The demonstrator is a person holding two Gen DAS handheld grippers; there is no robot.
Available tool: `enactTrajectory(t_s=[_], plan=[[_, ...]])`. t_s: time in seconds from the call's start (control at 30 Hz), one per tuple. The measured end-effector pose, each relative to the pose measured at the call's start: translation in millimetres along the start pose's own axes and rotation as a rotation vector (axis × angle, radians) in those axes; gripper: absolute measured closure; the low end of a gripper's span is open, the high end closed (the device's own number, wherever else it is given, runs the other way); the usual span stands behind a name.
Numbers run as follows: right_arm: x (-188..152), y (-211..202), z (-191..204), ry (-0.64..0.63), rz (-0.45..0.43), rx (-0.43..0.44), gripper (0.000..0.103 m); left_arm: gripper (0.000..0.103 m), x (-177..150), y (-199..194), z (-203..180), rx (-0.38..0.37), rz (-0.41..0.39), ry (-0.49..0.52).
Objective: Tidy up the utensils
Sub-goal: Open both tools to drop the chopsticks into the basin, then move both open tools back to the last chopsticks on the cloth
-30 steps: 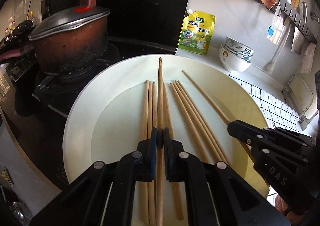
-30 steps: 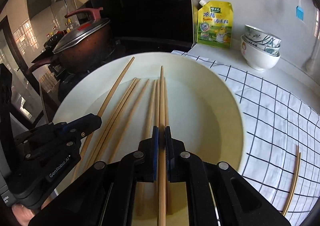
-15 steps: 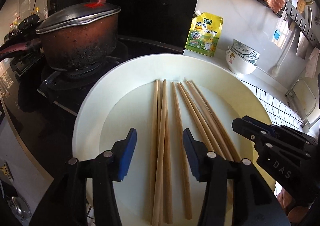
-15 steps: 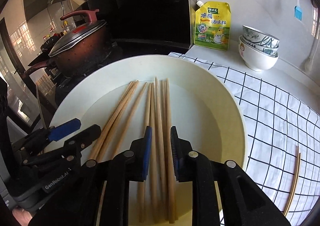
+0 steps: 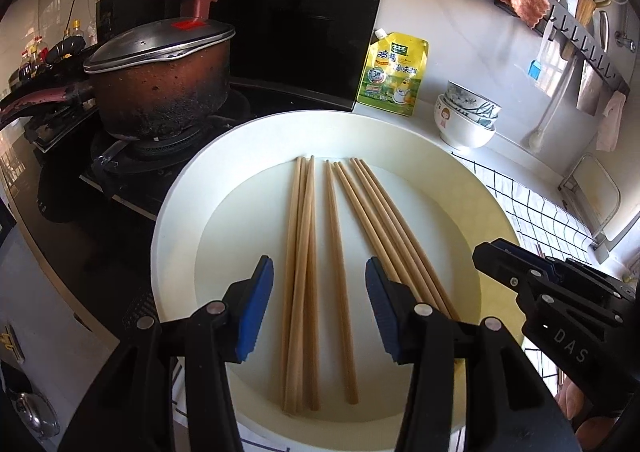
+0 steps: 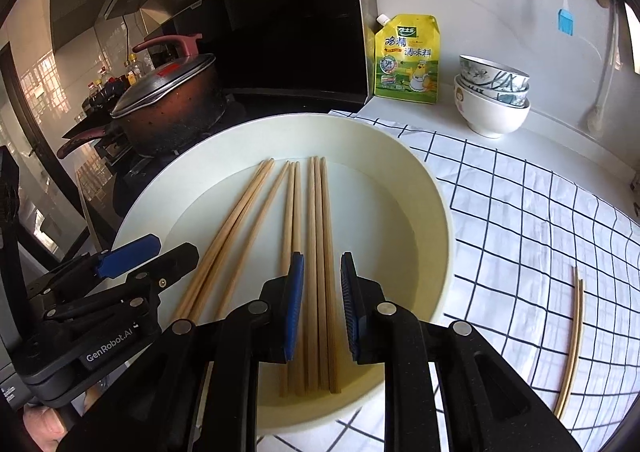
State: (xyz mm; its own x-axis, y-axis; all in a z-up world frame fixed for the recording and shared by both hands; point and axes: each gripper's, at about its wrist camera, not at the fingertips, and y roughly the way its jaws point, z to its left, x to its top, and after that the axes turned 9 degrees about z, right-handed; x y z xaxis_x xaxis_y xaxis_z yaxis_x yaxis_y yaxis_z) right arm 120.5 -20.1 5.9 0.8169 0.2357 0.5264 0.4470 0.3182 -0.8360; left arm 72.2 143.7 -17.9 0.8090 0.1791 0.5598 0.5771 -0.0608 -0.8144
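Several wooden chopsticks (image 5: pixel 332 232) lie side by side, pointing away from me, in a large cream plate (image 5: pixel 172 212). My left gripper (image 5: pixel 318 292) hovers open over their near ends, its blue pads wide apart and touching none of them. My right gripper (image 6: pixel 322 280) is open by a narrow gap above the right-hand chopsticks (image 6: pixel 318 212), which lie flat in the plate (image 6: pixel 440 212) below its pads. Each gripper also shows at the edge of the other's view, the left gripper (image 6: pixel 172 248) to the left of the right one.
A scorched lidded pot (image 5: pixel 160 92) sits on the stove behind the plate's left side. A yellow seasoning pouch (image 5: pixel 394 76) and stacked bowls (image 5: pixel 468 120) stand at the back wall. A checked cloth (image 6: pixel 520 232) holds a thin pair of sticks (image 6: pixel 574 332). A utensil rack (image 5: pixel 580 40) hangs above.
A second ago each gripper was shut on one chopstick. Both have opened and pulled back; the chopsticks now lie in the plate with the rest.
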Motion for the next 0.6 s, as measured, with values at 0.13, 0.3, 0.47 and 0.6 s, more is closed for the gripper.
enactTrajectory(t_s=[0.13, 0.3, 0.47, 0.6], plan=[[-10, -11, -5, 0.003, -0.009, -0.012, 0.085, 0.053, -6, -7, -9, -0.029, -0.01, 0.006], [-22, -29, -15, 0.018, -0.034, -0.029, 0.085, 0.051, -11, -15, -26, -0.043, -0.019, 0.033], [-33, -47, -30, 0.033, -0.057, -0.048, 0.085, 0.048, -17, -20, -46, -0.055, -0.022, 0.068], [-41, -60, -44, 0.052, -0.074, -0.064, 0.084, 0.046, -22, -23, -63, -0.071, -0.019, 0.097]])
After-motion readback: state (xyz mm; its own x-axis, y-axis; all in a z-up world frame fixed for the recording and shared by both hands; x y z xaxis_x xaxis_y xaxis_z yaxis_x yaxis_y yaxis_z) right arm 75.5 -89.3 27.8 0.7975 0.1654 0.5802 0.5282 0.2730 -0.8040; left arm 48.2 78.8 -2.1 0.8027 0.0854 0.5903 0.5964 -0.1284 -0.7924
